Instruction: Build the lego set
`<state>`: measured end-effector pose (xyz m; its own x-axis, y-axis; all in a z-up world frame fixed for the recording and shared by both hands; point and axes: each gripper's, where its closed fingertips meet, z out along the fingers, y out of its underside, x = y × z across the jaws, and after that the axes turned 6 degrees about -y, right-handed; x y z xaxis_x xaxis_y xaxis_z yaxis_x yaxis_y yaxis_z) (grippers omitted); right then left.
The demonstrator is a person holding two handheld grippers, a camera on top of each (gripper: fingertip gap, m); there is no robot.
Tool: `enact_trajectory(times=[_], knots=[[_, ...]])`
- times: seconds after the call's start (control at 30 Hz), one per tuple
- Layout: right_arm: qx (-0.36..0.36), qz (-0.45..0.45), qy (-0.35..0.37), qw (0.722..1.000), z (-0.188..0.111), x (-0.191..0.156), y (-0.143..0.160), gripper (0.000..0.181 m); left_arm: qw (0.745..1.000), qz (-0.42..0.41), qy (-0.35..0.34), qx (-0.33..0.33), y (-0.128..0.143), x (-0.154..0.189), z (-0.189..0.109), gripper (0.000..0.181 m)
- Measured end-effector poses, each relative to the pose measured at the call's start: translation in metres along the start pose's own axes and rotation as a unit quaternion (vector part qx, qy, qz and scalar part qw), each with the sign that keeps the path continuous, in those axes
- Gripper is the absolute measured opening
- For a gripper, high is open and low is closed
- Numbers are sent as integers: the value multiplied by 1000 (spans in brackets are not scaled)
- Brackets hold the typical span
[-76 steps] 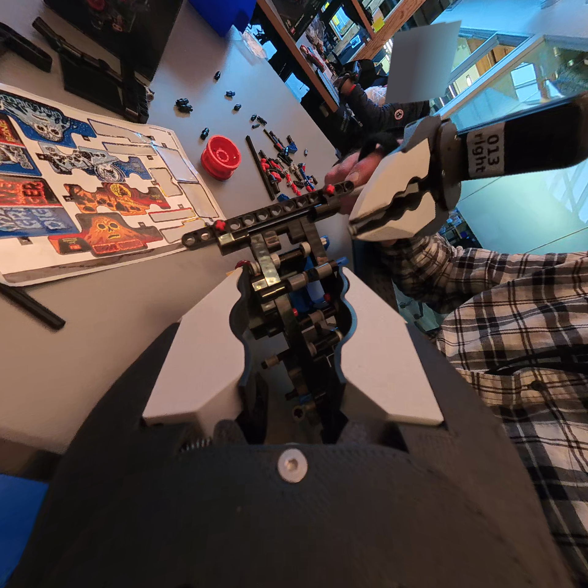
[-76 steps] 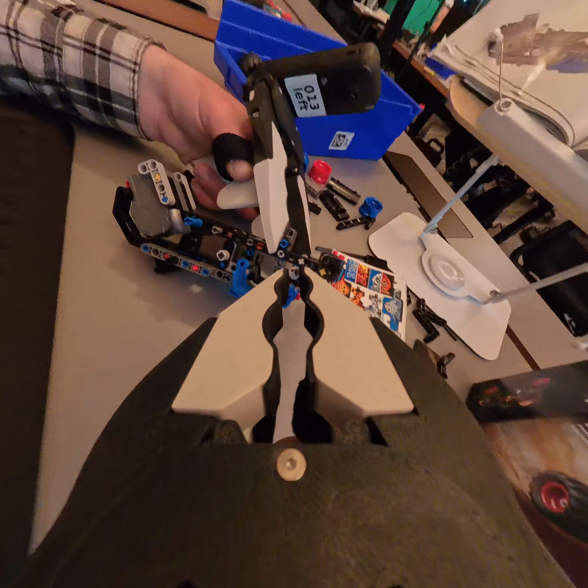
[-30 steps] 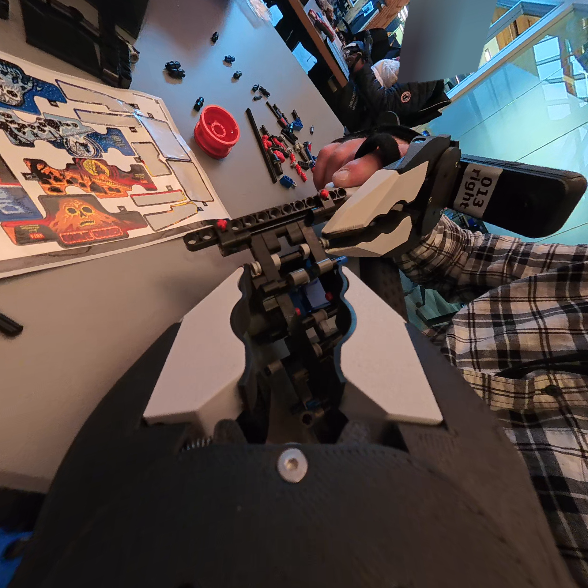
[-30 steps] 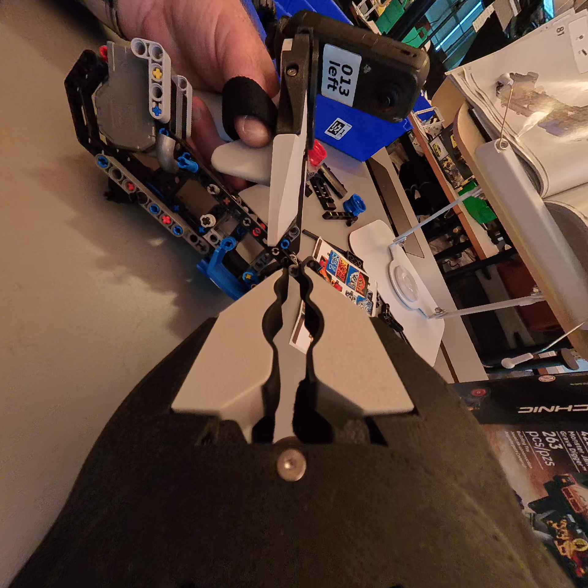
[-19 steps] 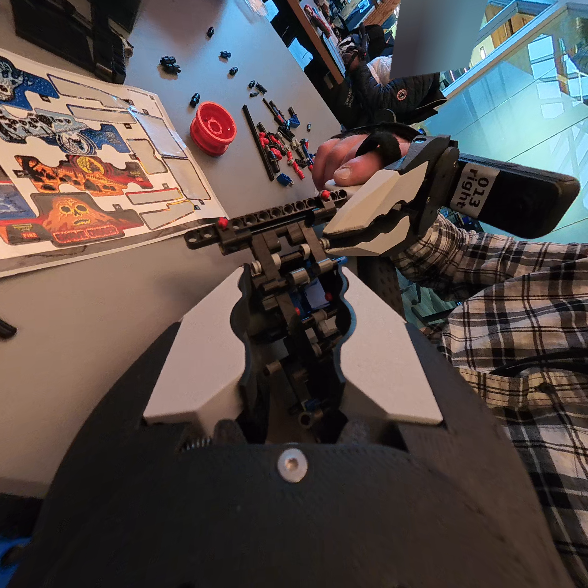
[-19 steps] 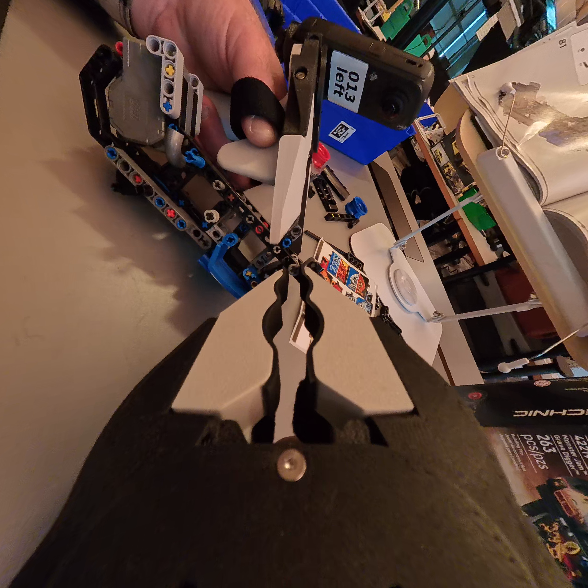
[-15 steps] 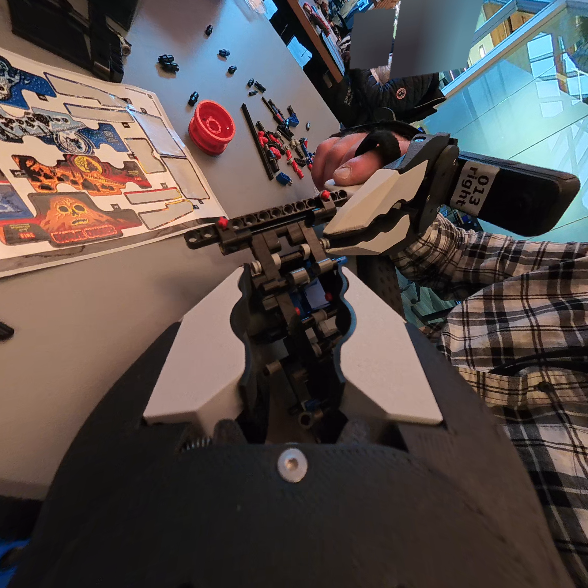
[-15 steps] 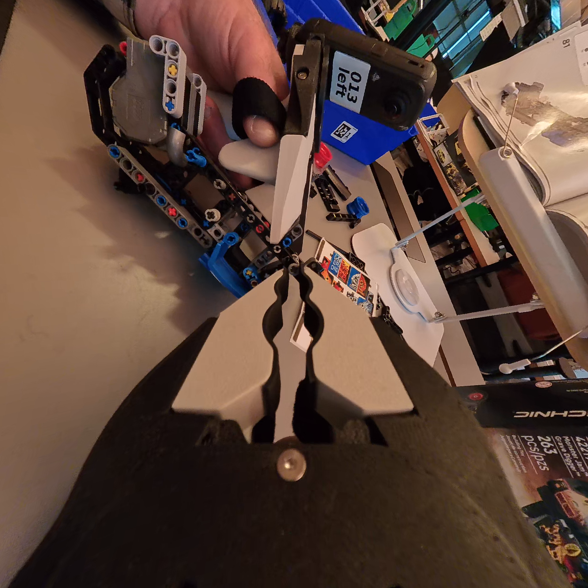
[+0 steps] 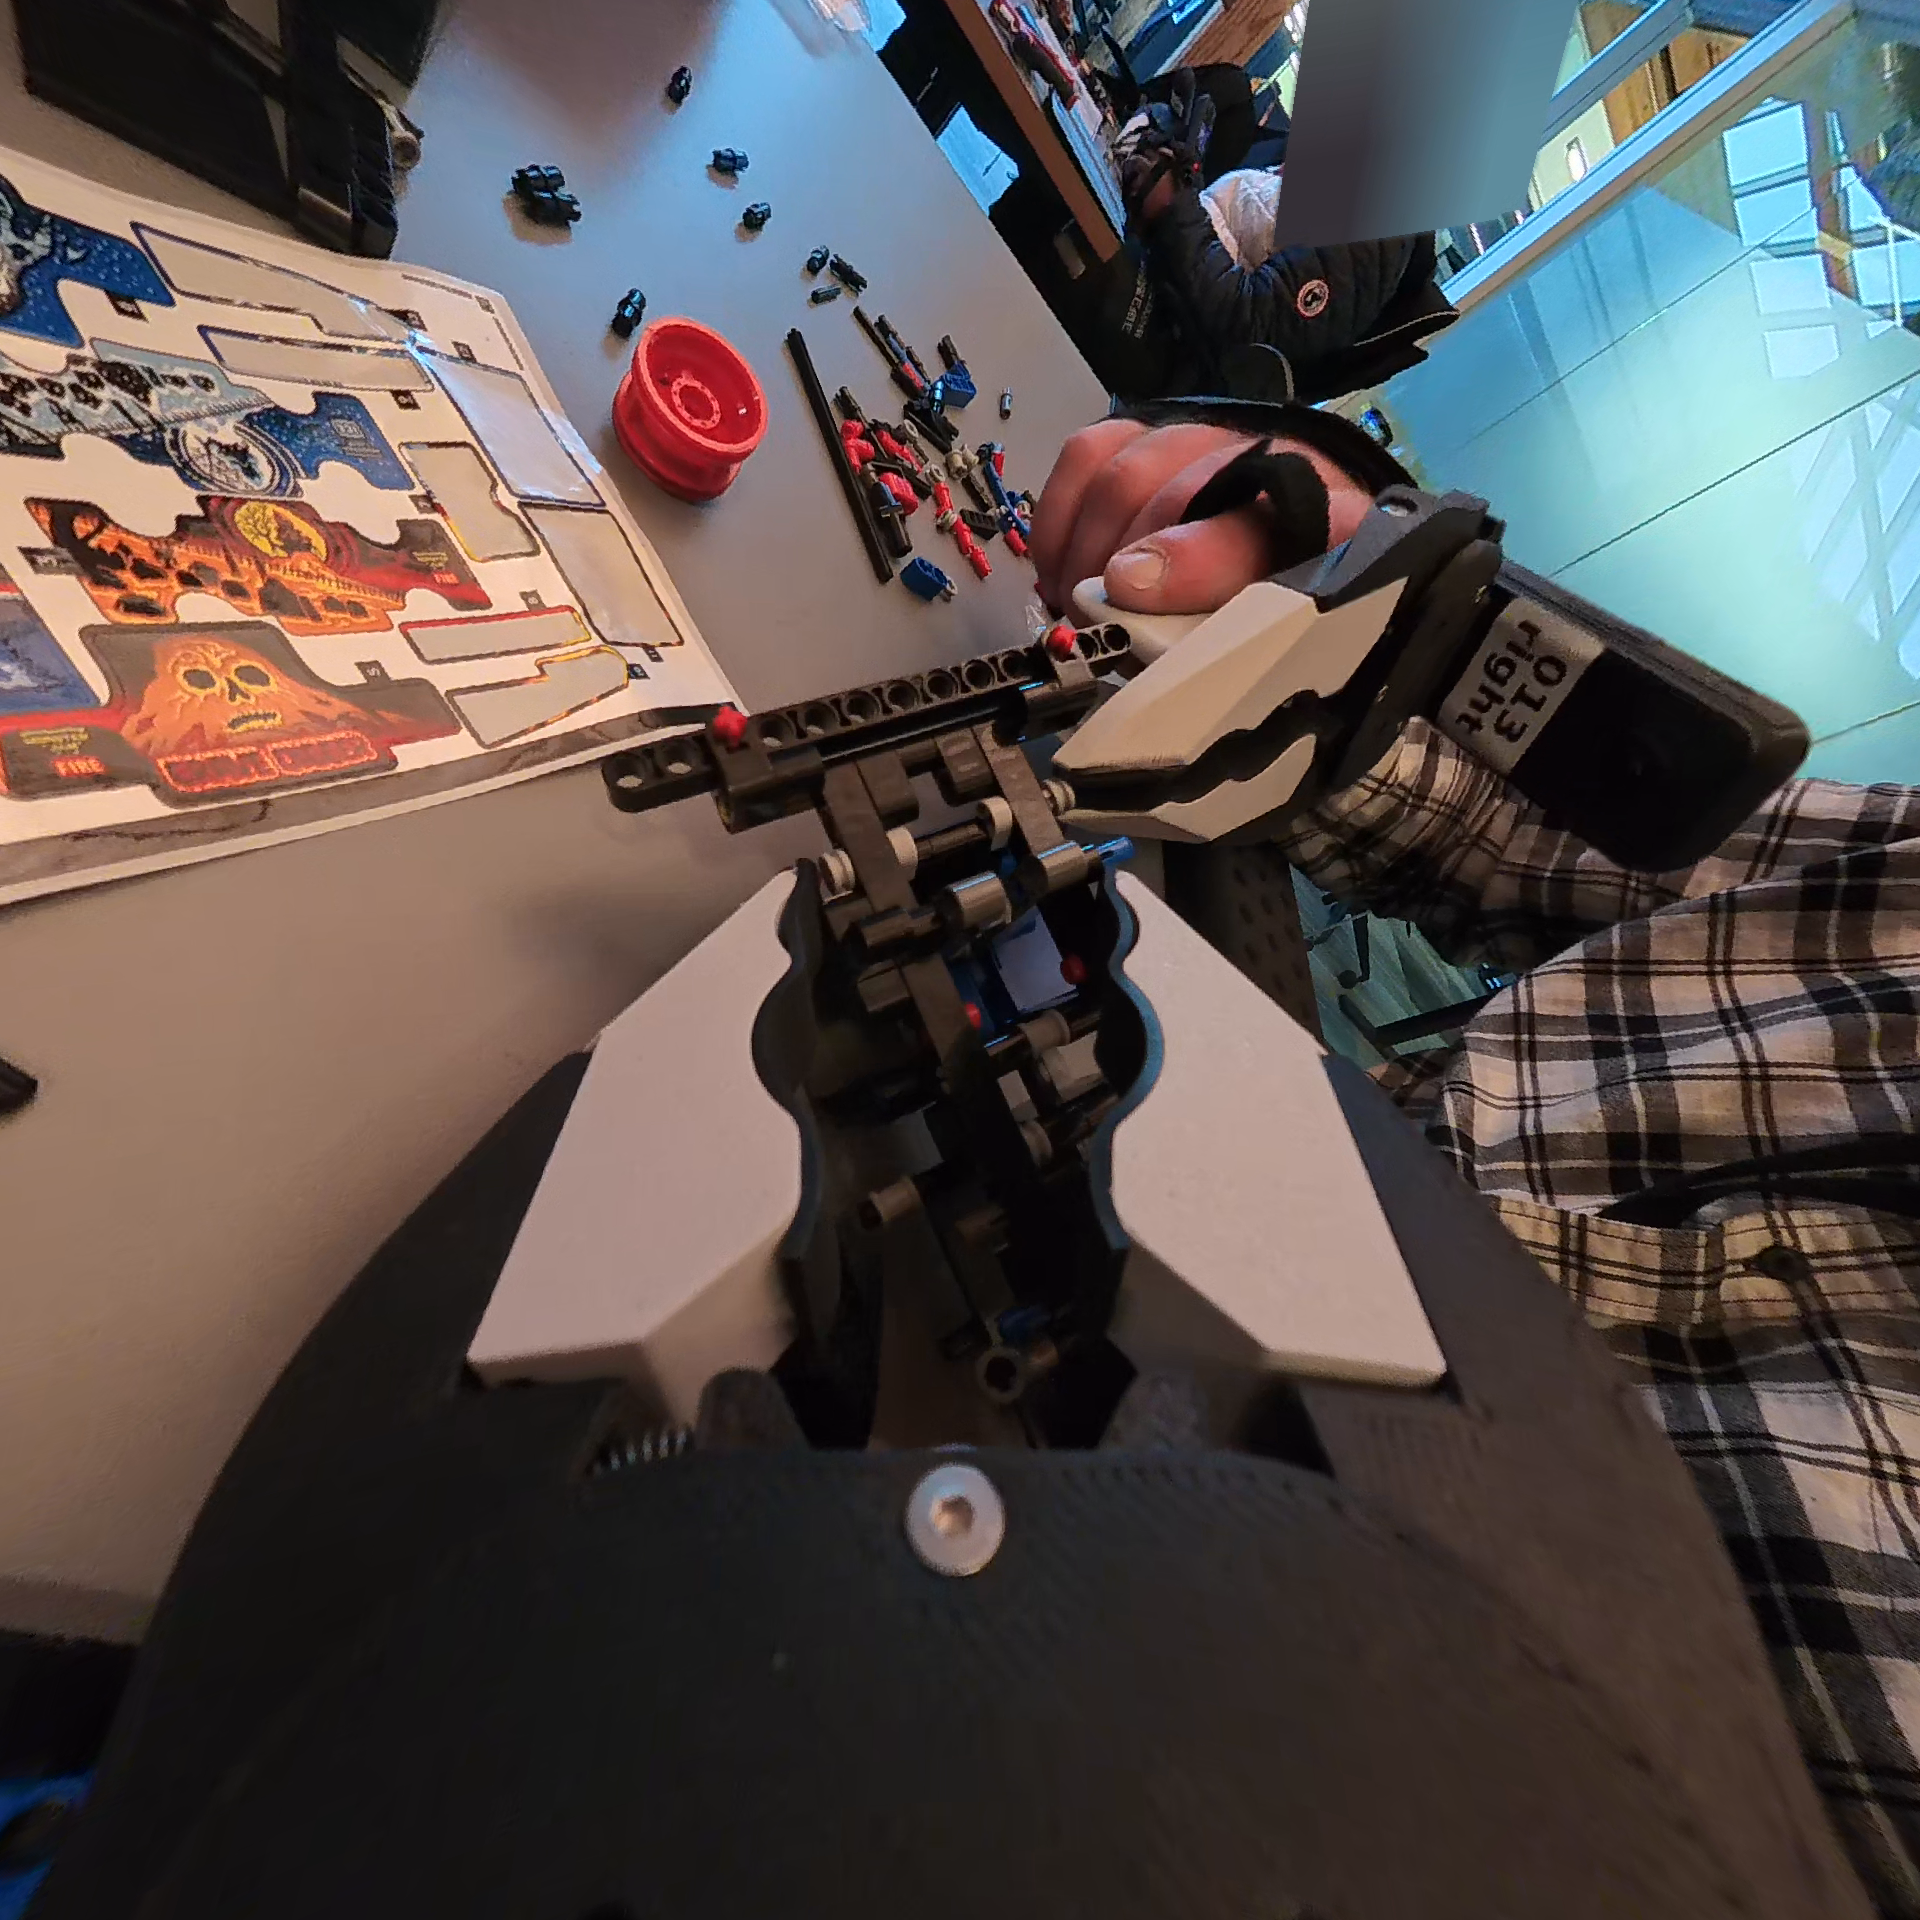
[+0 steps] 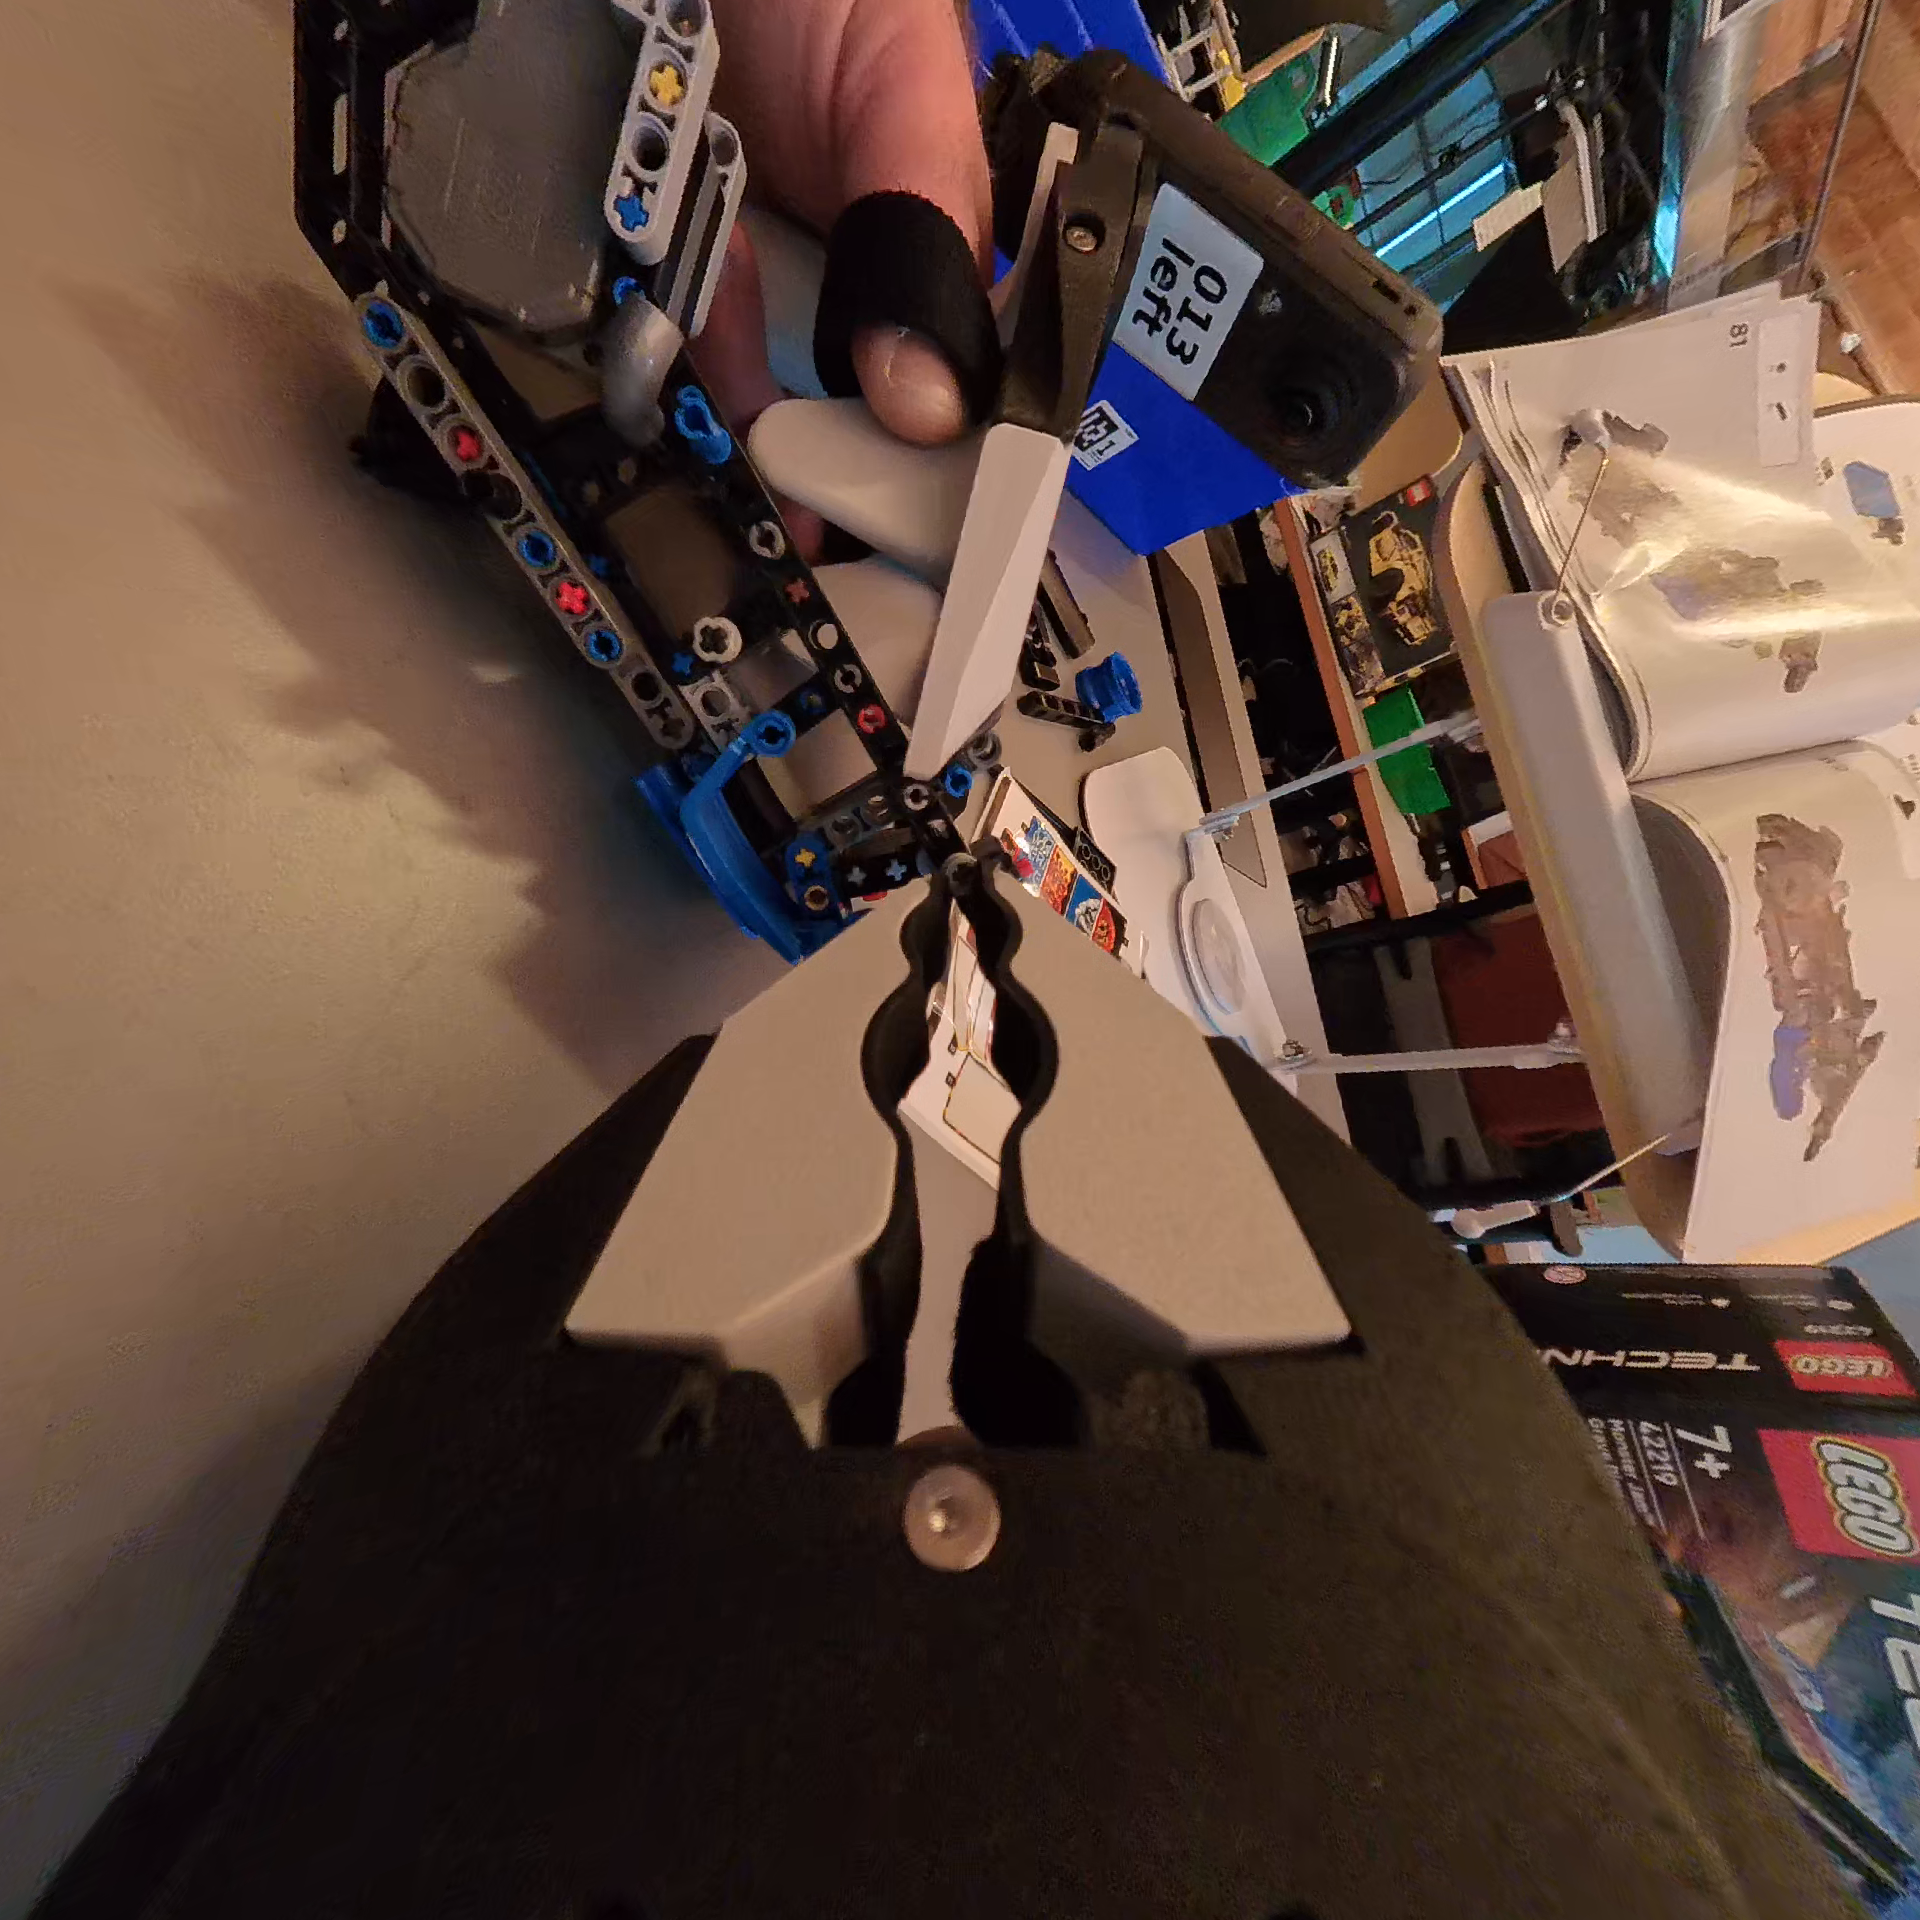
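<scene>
**Desk:** What is the left tool (image 9: 951,914) doing?

**Photographer:** It is gripping the half-built lego chassis (image 9: 935,997) between its two grey fingers (image 9: 665,1174), which are standing part-way apart and pressing on the model's black frame. The chassis is being held up above the grey worktop (image 9: 260,1039), with its long black beam (image 9: 862,717) lying crosswise just past the fingertips.

**Desk:** And the right tool (image 10: 961,883)?

**Photographer:** Its fingers are nearly closed, tips meeting at a small dark piece at the end of the chassis (image 10: 644,582). Whether it is actually pinching that piece, I cannot tell. From the left wrist view, the right tool (image 9: 1081,774) is touching the model's right side just under the beam, with a hand (image 9: 1143,509) wrapped around its handle.

**Desk:** What is lying around them?

**Photographer:** A sticker sheet (image 9: 260,499) is lying flat on the worktop to the left, a red wheel hub (image 9: 691,405) is sitting just beside its far corner, and loose red, black and blue pins (image 9: 925,457) are lying scattered beyond that. In the right wrist view, a blue bin (image 10: 1153,468) is showing behind the left tool (image 10: 935,769), an open instruction booklet (image 10: 1714,644) is resting on a stand at the right, and the set's box (image 10: 1766,1455) is lying at the lower right. The person is wearing a plaid sleeve (image 9: 1662,1091).
</scene>
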<state>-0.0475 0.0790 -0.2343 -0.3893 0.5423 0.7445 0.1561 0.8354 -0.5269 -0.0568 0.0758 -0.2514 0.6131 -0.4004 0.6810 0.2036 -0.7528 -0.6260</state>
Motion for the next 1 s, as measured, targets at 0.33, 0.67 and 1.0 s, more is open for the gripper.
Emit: enact_trajectory(times=[0.33,0.67,1.0], knots=[[3,17,-3,1000,-1,-1,-1,3,1000,3,0,-1,0,0,1,51],[20,78,-39,996,-3,-2,-1,4,1000,6,1,-3,1,1,2,51],[27,105,-62,992,-4,-2,-2,3,1000,8,1,-4,1,2,2,51]])
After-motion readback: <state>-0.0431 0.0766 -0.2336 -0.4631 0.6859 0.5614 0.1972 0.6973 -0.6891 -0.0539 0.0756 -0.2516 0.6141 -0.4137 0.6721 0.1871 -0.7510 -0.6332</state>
